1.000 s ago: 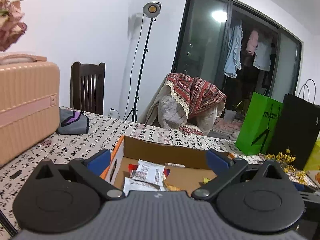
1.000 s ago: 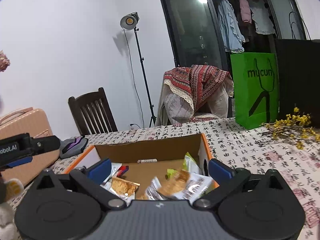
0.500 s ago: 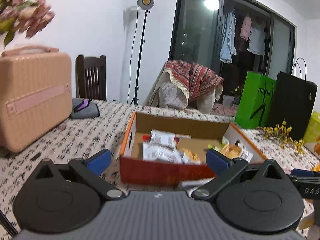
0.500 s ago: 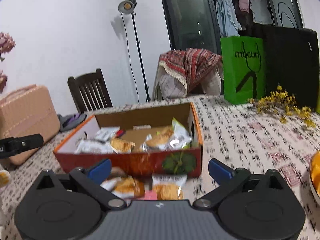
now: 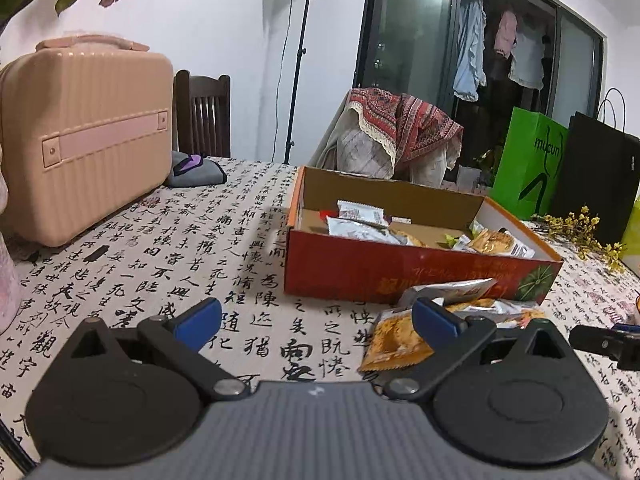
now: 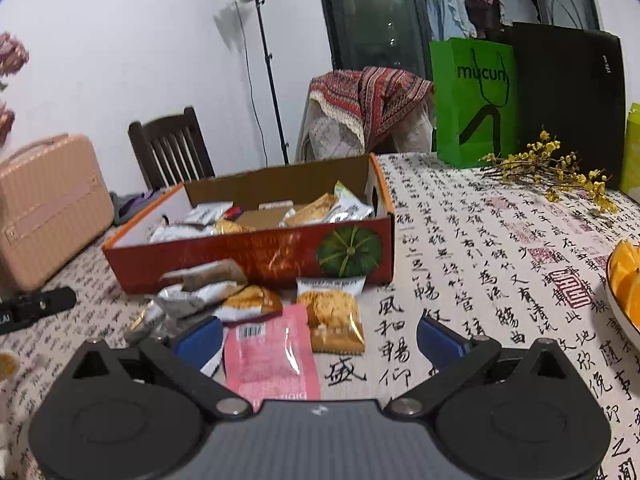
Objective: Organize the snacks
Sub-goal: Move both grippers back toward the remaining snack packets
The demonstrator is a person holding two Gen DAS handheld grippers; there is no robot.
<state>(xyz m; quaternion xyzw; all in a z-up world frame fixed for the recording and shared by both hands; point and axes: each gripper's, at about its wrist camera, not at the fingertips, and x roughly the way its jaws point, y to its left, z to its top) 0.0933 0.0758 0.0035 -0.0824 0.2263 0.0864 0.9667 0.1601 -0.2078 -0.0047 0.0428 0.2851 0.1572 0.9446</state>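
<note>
A red cardboard box [image 5: 400, 276] [image 6: 256, 256] on the patterned tablecloth holds several snack packets. More packets lie loose in front of it: a pink packet [image 6: 272, 356], an orange cracker packet [image 6: 334, 314], a silver packet [image 6: 188, 298] and an orange packet [image 5: 394, 340]. My left gripper [image 5: 316, 320] is open and empty, low over the cloth left of the loose packets. My right gripper [image 6: 320, 338] is open and empty, with the pink packet between its fingers' line of view.
A pink case [image 5: 80, 136] stands at the left with a grey pouch [image 5: 196, 170] beside it. A green bag [image 6: 472, 100] and a black bag [image 6: 568, 96] stand at the back right, with yellow flowers [image 6: 560, 168] and a bowl of orange slices [image 6: 624, 280].
Both grippers have pulled back from over the box toward the table's near side and lowered. The loose packets in front of the box have come into view.
</note>
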